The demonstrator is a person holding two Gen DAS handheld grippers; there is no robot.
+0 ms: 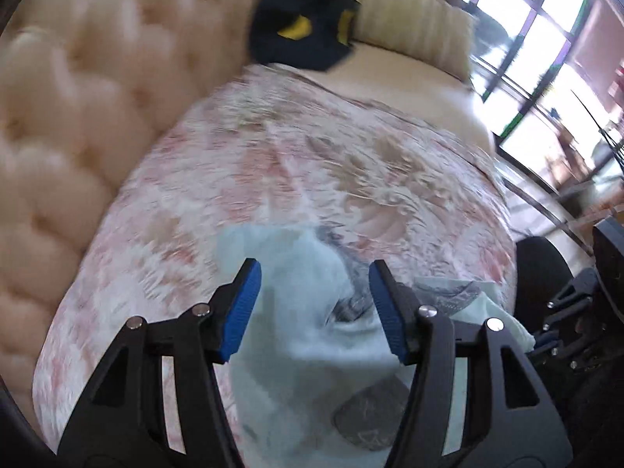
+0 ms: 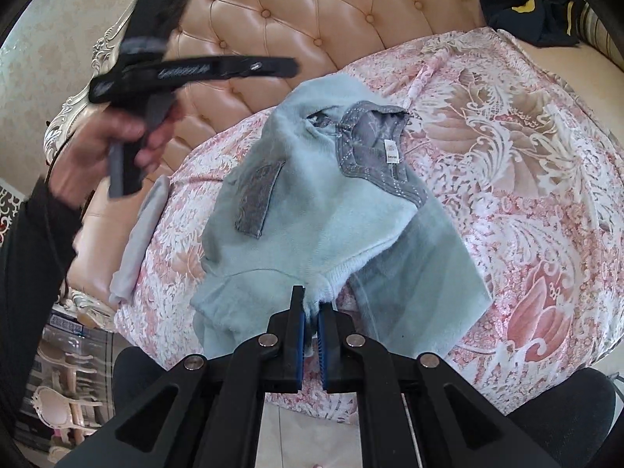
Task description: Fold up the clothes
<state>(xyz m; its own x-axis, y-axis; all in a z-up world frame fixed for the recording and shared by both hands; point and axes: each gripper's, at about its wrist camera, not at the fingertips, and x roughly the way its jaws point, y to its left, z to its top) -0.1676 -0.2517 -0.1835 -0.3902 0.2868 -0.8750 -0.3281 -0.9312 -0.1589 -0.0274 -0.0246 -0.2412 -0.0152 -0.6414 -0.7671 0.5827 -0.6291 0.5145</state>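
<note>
Tufted, button-studded peach headboard (image 2: 312, 11) behind the bed; pink-and-white floral bedspread (image 2: 526, 163) with raised brocade texture across the mattress. Dark navy garment (image 1: 304, 25) with yellow patches crumpled at the far end, against a ribbed cream pillow (image 1: 413, 27) — well apart from the work area. Folded pale grey cloth (image 2: 136, 234) along the bedspread edge, near the headboard. Gridded window (image 1: 538, 50) at the left view's right side. Pale blue-green top (image 2: 312, 210) lying rumpled mid-bedspread: fleecy knit, grey patterned collar lining (image 2: 370, 144) with a white tag, grey rectangular pocket patch (image 2: 255, 199), ribbed hem. Right gripper (image 2: 311, 319) closed narrow on the top's near hem, blue pads pinching fabric between them. Left gripper (image 1: 315, 292) raised over the top, blue ribbed pads wide apart, nothing between them; seen blurred in the right view, gripped by a hand (image 2: 97, 152) in a dark sleeve. Nothing obstructing the top itself.
</note>
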